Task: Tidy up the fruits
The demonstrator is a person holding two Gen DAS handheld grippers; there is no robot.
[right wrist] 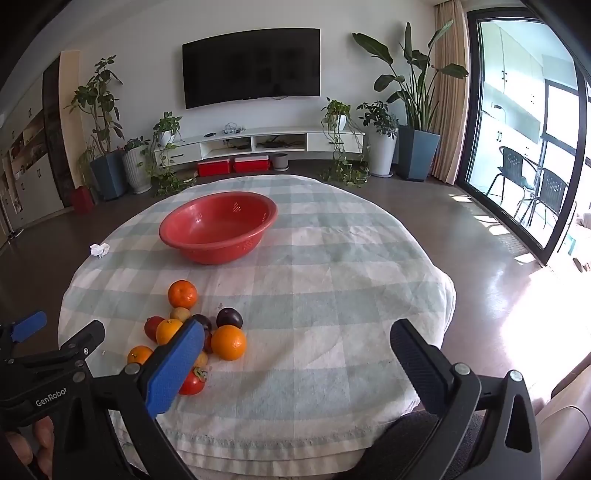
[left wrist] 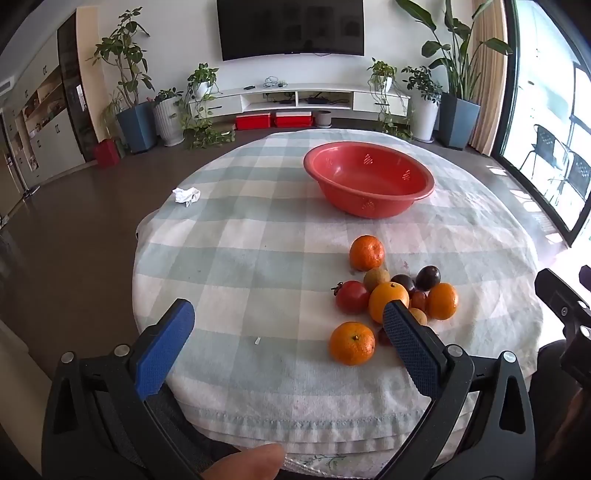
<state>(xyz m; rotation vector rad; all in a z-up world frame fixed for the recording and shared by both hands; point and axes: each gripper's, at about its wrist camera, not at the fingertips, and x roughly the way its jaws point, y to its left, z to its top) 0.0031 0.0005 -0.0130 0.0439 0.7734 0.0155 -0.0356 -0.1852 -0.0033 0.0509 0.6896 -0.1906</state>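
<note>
Both tongs are wide open, nothing held. The fruit pile (left wrist: 391, 295) sits on the table (left wrist: 240, 258) just ahead-right of the left tongs (left wrist: 288, 332) and ahead-left of the right tongs (right wrist: 295, 354). The red basin (left wrist: 369, 179) lies further ahead, beyond the pile. Left looks a bit nearer, I'd say.

Fruit pile (left wrist: 391, 295): partly masked by the left gripper's finger (left wrist: 410, 343).
Small fruits behind it: kind indeterminate, possibly longans.
Television (left wrist: 290, 27): top cut off.
</note>
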